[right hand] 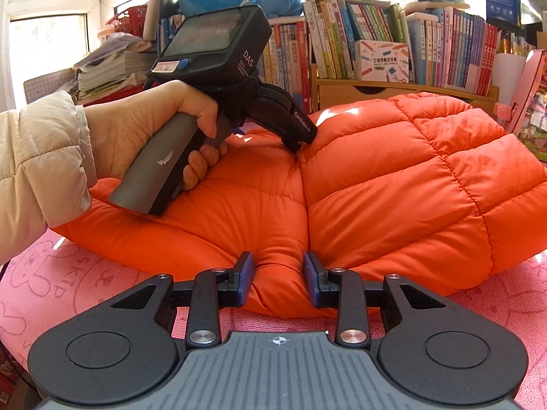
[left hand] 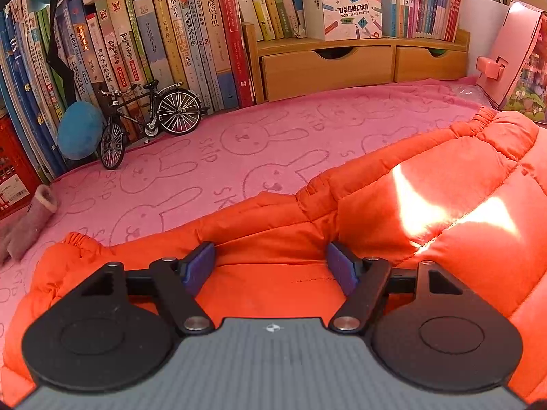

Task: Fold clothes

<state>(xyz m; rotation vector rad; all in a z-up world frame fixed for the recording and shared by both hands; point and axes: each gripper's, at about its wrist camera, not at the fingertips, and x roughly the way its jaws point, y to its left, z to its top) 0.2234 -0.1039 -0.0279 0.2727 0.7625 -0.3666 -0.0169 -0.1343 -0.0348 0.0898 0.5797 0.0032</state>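
An orange quilted puffer jacket (right hand: pixel 393 177) lies on a pink rabbit-print cloth (left hand: pixel 212 157); one part is folded over the rest. My left gripper (left hand: pixel 271 263) is open, its blue pads wide apart and pressed down into the jacket (left hand: pixel 342 212) near a seam. From the right wrist, the left gripper (right hand: pixel 301 141) is seen held by a hand (right hand: pixel 143 126), its tip dented into the jacket's middle. My right gripper (right hand: pixel 278 273) is at the jacket's near edge, fingers drawn halfway in, with the puffy hem bunched between the pads.
Books (left hand: pixel 177 44) line the back, with a wooden drawer shelf (left hand: pixel 328 65) and a printer box (left hand: pixel 345 10). A model bicycle (left hand: pixel 147 119) and a blue plush (left hand: pixel 78 130) stand at the back left. A pink box (left hand: pixel 519 58) stands at the right and a grey-pink sock (left hand: pixel 27 232) lies at the left.
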